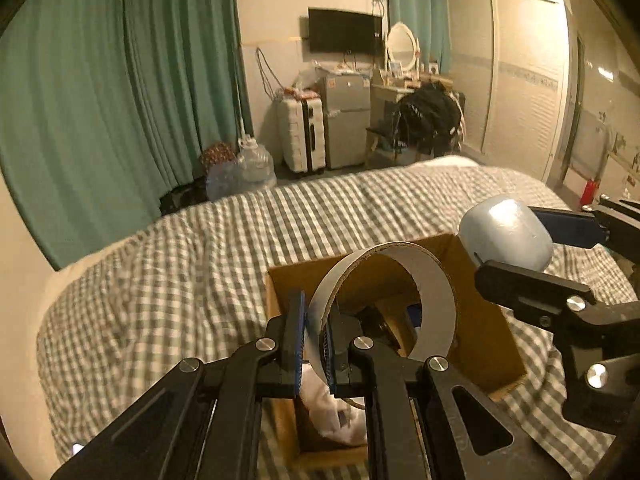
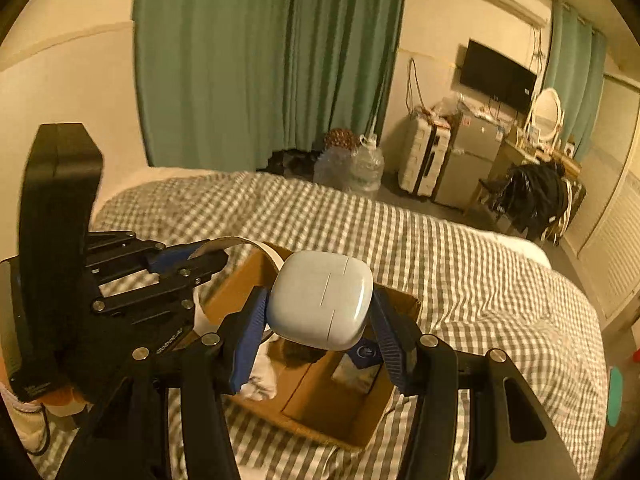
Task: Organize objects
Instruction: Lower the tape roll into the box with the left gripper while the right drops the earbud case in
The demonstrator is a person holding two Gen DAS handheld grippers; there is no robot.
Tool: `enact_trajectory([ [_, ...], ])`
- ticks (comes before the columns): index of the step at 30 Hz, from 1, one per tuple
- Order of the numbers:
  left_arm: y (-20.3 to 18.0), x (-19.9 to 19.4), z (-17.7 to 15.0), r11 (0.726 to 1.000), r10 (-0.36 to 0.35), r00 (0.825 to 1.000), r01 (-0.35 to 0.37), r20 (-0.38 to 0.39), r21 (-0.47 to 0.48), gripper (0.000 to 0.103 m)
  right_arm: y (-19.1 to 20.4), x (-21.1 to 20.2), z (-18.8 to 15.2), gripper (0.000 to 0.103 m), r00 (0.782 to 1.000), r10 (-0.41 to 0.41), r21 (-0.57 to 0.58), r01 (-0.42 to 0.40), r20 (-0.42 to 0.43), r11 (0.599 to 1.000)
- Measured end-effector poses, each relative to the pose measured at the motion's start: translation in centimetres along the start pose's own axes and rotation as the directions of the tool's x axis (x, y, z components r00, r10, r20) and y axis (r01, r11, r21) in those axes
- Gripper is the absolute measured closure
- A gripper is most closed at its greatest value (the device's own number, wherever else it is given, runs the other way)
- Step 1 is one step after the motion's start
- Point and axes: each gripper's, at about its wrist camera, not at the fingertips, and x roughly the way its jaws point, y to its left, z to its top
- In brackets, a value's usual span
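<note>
Clamping the rim of a wide grey-white cardboard ring (image 1: pixel 384 300), our left tool (image 1: pixel 316 344) holds it upright above the open brown cardboard box (image 1: pixel 492 344). Our right tool (image 2: pixel 320 320) grips a rounded pale-blue plastic case (image 2: pixel 320 296) over that box, on the green-checked bed (image 2: pixel 460 264).

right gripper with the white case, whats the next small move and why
Probably lower and release. The right gripper is shut on the white case just above the open cardboard box on the checked bed. The left gripper, clamped on the tape ring, hangs over the same box, so keep right.
</note>
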Motion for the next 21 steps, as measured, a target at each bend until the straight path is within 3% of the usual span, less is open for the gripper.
enact_trajectory([
  [11,-0.8,8.4,-1.9,0.999,0.001,0.99,0.006,-0.144,0.049,0.094,-3.7,11.3,-3.4,0.051,0.989,-0.017,0.051,0.025,-0.148,0.998],
  [18,-1.6,9.1,-3.2,0.998,-0.006,0.979,0.018,-0.206,0.054,0.091,-4.2,12.5,-5.2,0.05,0.986,-0.011,0.065,0.022,-0.165,0.998],
  [19,-1.7,9.0,-3.2,0.998,-0.003,0.978,0.016,-0.21,0.057,0.085,-4.1,12.2,-5.3,0.05,0.987,0.0,0.067,0.011,-0.163,0.998],
  [21,-1.9,8.3,-3.5,0.998,0.01,0.975,0.005,-0.224,0.069,0.054,-4.2,11.5,-5.2,0.045,0.99,-0.002,0.074,0.012,-0.143,0.997],
])
